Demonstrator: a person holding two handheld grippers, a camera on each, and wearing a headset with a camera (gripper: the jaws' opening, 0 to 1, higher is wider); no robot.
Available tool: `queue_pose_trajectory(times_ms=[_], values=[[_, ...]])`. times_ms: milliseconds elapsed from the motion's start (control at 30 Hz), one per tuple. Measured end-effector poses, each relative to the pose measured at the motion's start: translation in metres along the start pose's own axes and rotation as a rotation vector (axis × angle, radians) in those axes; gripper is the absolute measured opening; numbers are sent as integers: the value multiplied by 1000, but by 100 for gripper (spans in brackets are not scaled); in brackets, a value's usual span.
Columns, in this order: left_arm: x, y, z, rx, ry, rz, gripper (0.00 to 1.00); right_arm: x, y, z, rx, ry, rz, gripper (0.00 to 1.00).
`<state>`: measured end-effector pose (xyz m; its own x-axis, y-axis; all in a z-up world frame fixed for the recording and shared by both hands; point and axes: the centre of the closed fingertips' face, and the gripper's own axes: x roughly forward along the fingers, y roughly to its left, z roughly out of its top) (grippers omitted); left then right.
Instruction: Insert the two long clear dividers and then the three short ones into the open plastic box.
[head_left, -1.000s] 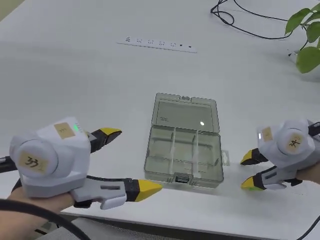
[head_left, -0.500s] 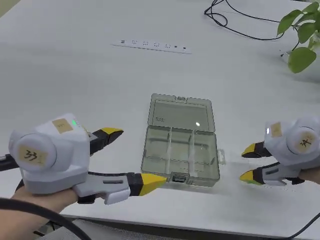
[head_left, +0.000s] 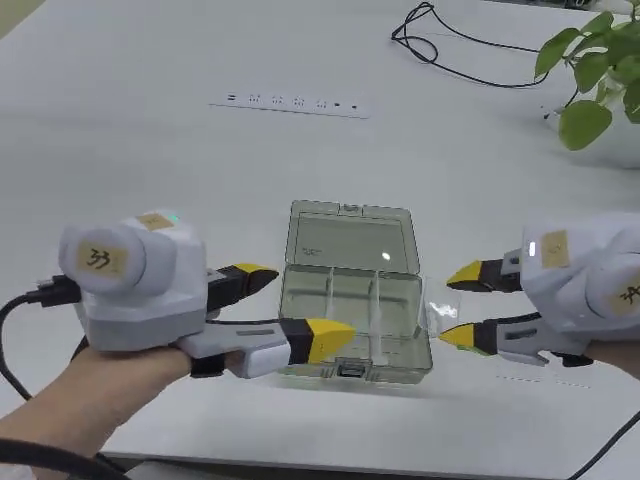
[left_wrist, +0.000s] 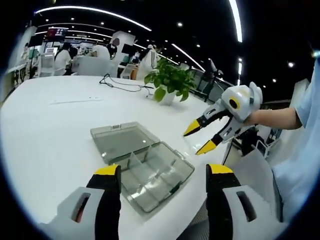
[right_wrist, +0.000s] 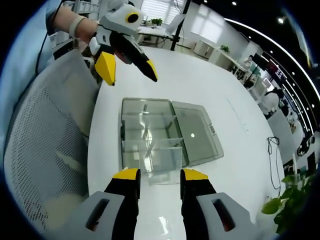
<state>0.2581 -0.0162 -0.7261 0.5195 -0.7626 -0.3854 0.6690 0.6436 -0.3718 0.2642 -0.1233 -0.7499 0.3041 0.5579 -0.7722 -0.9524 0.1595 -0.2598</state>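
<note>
Plastic box (head_left: 385, 368): lying open on the white table (head_left: 150, 170), directly ahead of both grippers and between them, with its lid (head_left: 350, 235) folded flat on the far side so the base is facing up for loading.
Seated dividers (head_left: 375, 300): clear walls are already standing in the base and splitting it into compartments. The see-through plastic is making the exact count hard to tell.
Loose divider (right_wrist: 159, 164): a clear piece is lying just ahead of the right gripper's jaw tips, beside the box wall nearest that gripper. I cannot tell whether it is touching the wall.
Right gripper (head_left: 458, 305): hovering with its jaws spread and nothing between them. Its tips are pointing at the loose piece, probably lining up for a pick.
Left gripper (head_left: 300, 303): also spread and carrying nothing, with its lower jaw tip reaching over the box's near corner. It seems to be waiting there to steady the light box.
Progress: looking late, with most of the insertion seemingly done.
Risk: the thin, slick divider is likely to slide away rather than lift.
Surroundings: a power strip (head_left: 290, 103), a cable (head_left: 450, 45) and a plant (head_left: 590, 70) are sitting well beyond both grippers, clear of the work.
</note>
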Motion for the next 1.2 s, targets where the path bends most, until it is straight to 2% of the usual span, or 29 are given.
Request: queue_pose_trajectory(times_ms=[133,333,433,500,700,833,1033,1067,1133,1200], values=[[7,-5,8,-51,-2,-26,64,-4,-4,29,-41,-47,-13,32],[14,-11,17,-141,-25,-60,50,-3,-2,60,-156,-64,-12,32],[13,-14,21,-170,-41,-78,45,-1,0,70,-203,-61,-9,32],[13,-17,24,-205,-50,-96,40,2,2,74,-224,-54,-9,32],[11,-20,23,-252,-49,-115,23,8,6,84,-289,-45,-6,32],[10,-23,23,-280,-48,-134,8,11,8,84,-326,-29,-6,32],[11,-26,21,-314,-37,-152,0,14,13,89,-353,-30,0,32],[11,-27,20,-339,-33,-157,0,14,13,88,-362,-24,-2,32],[11,-27,19,-350,-26,-162,0,13,14,89,-368,-25,0,32],[11,-27,18,-397,-21,-168,0,13,14,89,-371,-24,0,32]])
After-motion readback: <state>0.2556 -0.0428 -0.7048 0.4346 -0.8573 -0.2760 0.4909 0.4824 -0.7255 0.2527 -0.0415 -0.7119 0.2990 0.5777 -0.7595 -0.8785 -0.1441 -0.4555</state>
